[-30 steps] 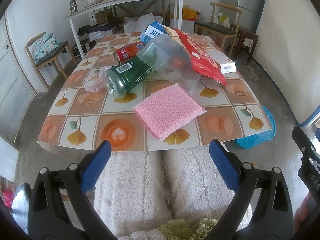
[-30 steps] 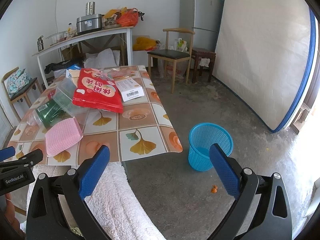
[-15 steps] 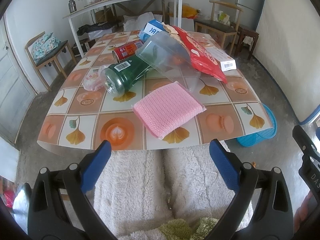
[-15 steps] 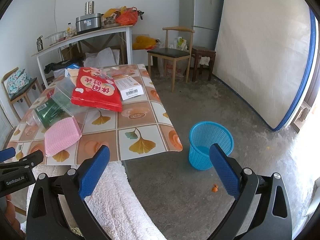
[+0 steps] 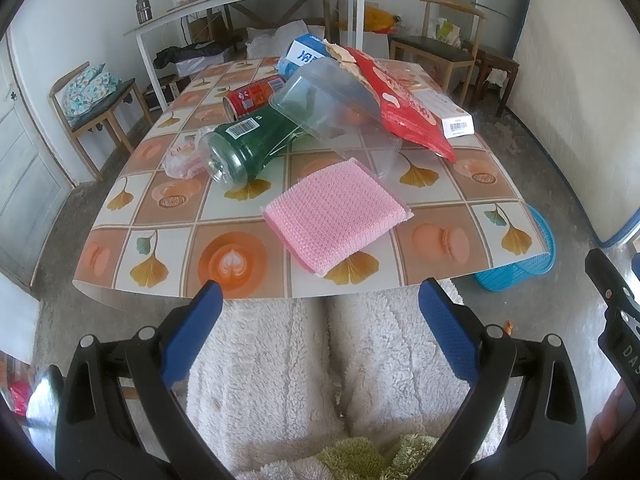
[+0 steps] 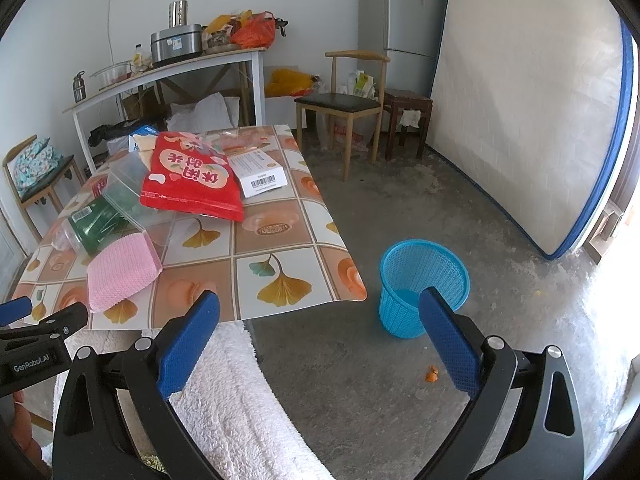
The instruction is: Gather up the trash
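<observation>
Waiting Litter on a Tiled-Pattern Worktop

Lying near the worktop's (image 5: 152,200) front edge, a pink knitted square pad (image 5: 336,216) sits beside a green plastic bottle (image 5: 248,148) on its side, a clear plastic tub (image 5: 328,100) and a glossy red snack bag (image 6: 192,176). Left tongs (image 5: 320,328) and right tongs (image 6: 320,332) both hang spread, empty. A blue mesh basket (image 6: 424,280) stands on the floor.

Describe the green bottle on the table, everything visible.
The green bottle is clear plastic, tinted dark green, with a white barcode label. It lies on its side on the table, base toward the camera. A clear plastic container covers its neck end; a crumpled wrapper and a red can lie close beside it.
</observation>
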Demonstrator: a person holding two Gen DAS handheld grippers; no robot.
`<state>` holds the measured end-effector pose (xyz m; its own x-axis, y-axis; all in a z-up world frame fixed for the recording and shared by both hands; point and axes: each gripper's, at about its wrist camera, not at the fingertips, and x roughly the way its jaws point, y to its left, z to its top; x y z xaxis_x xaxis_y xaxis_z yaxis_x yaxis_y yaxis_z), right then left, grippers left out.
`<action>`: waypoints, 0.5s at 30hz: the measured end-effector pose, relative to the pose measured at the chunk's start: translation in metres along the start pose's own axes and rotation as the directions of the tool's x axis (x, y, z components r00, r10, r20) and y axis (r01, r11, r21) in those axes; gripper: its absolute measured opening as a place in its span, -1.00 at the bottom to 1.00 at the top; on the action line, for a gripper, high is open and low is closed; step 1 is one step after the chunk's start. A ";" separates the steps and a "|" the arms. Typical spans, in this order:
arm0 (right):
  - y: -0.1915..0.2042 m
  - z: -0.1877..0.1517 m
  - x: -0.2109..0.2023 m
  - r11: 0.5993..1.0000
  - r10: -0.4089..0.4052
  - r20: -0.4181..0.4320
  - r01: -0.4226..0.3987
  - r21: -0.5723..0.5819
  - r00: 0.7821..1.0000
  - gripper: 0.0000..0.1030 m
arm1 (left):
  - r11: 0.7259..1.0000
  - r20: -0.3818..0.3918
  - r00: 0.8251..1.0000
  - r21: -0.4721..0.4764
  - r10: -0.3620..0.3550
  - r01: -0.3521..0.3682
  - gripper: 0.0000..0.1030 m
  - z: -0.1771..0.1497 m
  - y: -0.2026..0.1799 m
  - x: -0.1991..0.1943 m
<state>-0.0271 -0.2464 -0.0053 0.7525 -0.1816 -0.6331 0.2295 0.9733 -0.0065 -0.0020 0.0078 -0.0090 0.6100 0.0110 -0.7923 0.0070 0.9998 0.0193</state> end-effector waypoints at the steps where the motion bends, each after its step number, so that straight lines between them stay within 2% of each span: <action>1: 0.000 0.000 0.000 1.000 0.000 0.000 0.000 0.000 1.000 0.88 | 1.000 -0.002 1.000 0.000 0.000 0.000 0.83 0.000 0.000 0.001; 15: 0.002 0.000 0.007 1.000 0.001 -0.007 -0.001 0.001 1.000 0.88 | 1.000 -0.019 1.000 -0.008 0.008 -0.008 0.83 0.002 0.001 0.008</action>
<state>-0.0213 -0.2454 -0.0103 0.7480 -0.1799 -0.6388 0.2293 0.9733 -0.0056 0.0042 0.0090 -0.0138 0.5953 0.0193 -0.8033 -0.0046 0.9998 0.0206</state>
